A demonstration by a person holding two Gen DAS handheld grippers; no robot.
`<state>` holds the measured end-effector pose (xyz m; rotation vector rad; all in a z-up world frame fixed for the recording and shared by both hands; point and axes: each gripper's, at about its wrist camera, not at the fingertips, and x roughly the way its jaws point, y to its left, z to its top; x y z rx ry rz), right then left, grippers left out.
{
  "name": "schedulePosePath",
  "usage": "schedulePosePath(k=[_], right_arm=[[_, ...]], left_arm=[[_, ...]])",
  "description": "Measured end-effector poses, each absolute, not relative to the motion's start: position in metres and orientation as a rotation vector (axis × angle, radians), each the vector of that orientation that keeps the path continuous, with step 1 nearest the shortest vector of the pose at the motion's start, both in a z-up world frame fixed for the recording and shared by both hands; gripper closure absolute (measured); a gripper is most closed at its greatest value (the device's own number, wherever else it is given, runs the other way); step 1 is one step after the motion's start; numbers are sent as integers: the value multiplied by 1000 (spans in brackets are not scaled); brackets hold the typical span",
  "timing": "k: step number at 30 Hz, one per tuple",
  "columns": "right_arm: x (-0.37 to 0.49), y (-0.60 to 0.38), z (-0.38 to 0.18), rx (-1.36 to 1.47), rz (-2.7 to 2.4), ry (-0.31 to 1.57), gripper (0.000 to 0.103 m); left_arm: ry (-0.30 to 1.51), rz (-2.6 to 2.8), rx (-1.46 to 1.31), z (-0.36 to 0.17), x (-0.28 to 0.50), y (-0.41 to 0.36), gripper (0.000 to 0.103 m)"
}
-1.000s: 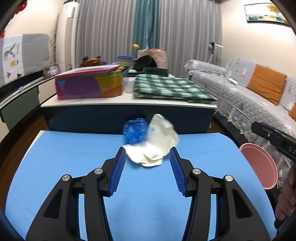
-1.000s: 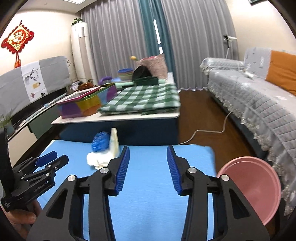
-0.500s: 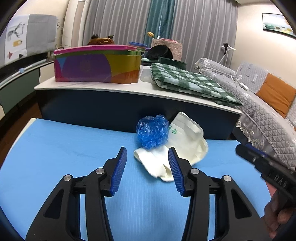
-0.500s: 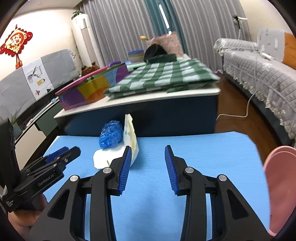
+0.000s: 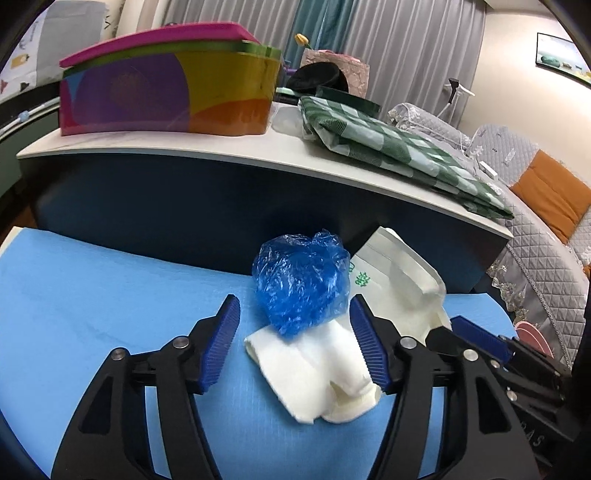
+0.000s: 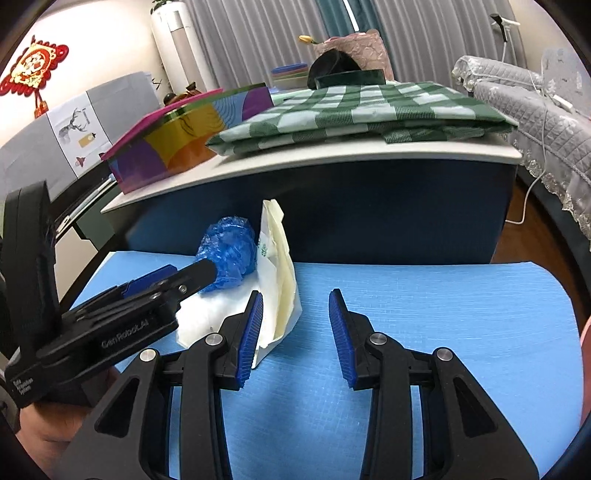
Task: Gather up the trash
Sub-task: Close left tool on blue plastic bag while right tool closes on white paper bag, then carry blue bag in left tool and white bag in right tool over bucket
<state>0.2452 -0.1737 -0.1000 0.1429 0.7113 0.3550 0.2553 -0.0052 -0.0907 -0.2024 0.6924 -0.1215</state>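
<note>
1. Both views are evenly lit by soft indoor light, moderately bright, with no hard glare.
2. Fisheye distortion bows the counter point(image 5: 258, 162) edge and curtains point(image 6: 258, 33), and dark vignetting rounds every corner.
3. Shadows are faint and diffuse on the blue mat point(image 6: 443, 314).
4. Near things look sharp; the far room is slightly soft, and no motion blur shows.

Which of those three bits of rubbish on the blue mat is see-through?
The crumpled blue plastic wad. Light passes through its crinkly film, while the white tissue beneath it and the cream paper bag beside it are opaque.
</note>
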Motion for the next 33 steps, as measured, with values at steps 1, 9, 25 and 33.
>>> schedulePosePath(k=[1,9,25,33], right_arm=[[247,-175,-101,145,358,715,77],[245,-176,-104,136,382,719,96],[185,-196,-52,52,284,647,99],[133,-220,-19,5,239,587,99]], left_arm=[[698,-126,-206,-92,258,-6,42],[757,-145,-235,-100,270,-11,84],[699,-145,-164,-49,205,-17,97],[677,-161,-153,-29,157,-25,97]])
